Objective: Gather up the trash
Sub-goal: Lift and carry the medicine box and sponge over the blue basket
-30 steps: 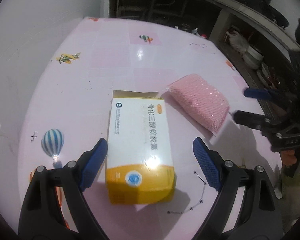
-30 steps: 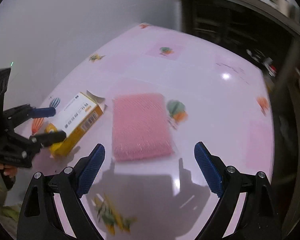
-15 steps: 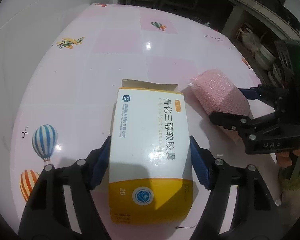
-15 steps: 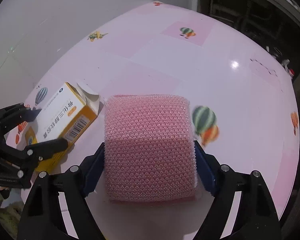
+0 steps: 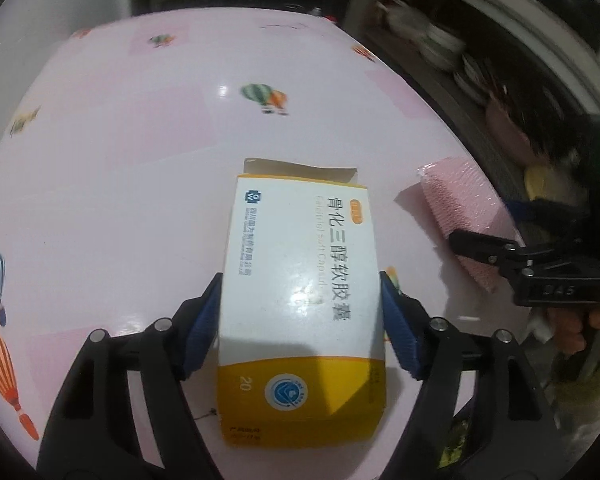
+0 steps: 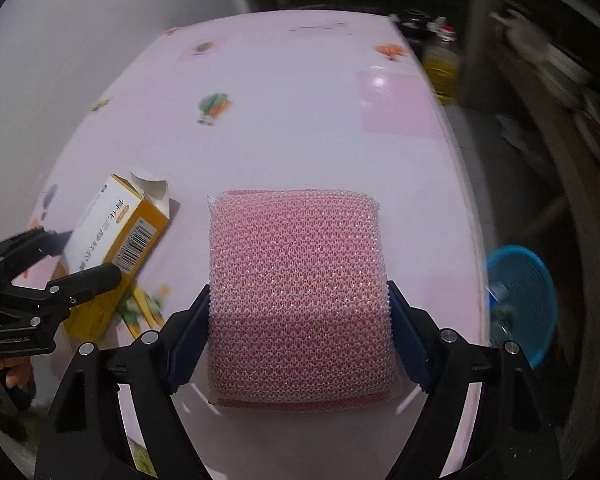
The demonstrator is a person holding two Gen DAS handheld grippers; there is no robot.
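Observation:
My left gripper (image 5: 300, 324) is shut on a white and yellow medicine box (image 5: 300, 280) with an open end flap, held above the pink table. The box (image 6: 116, 236) and the left gripper (image 6: 80, 256) also show at the left of the right wrist view. My right gripper (image 6: 300, 332) is shut on a pink mesh sponge (image 6: 300, 296), held above the table. The sponge (image 5: 460, 212) and the right gripper (image 5: 496, 240) show at the right of the left wrist view.
The pink table (image 6: 300, 120) carries balloon and plane prints. A blue basket (image 6: 520, 300) sits below the table's right edge. Dark shelves with stacked dishes (image 5: 460, 60) stand to the right. A yellow bottle (image 6: 440, 72) stands beyond the far corner.
Both grippers closed, the left on the box and the right on the sponge. Both then lifted their loads off the table and swung to the right.

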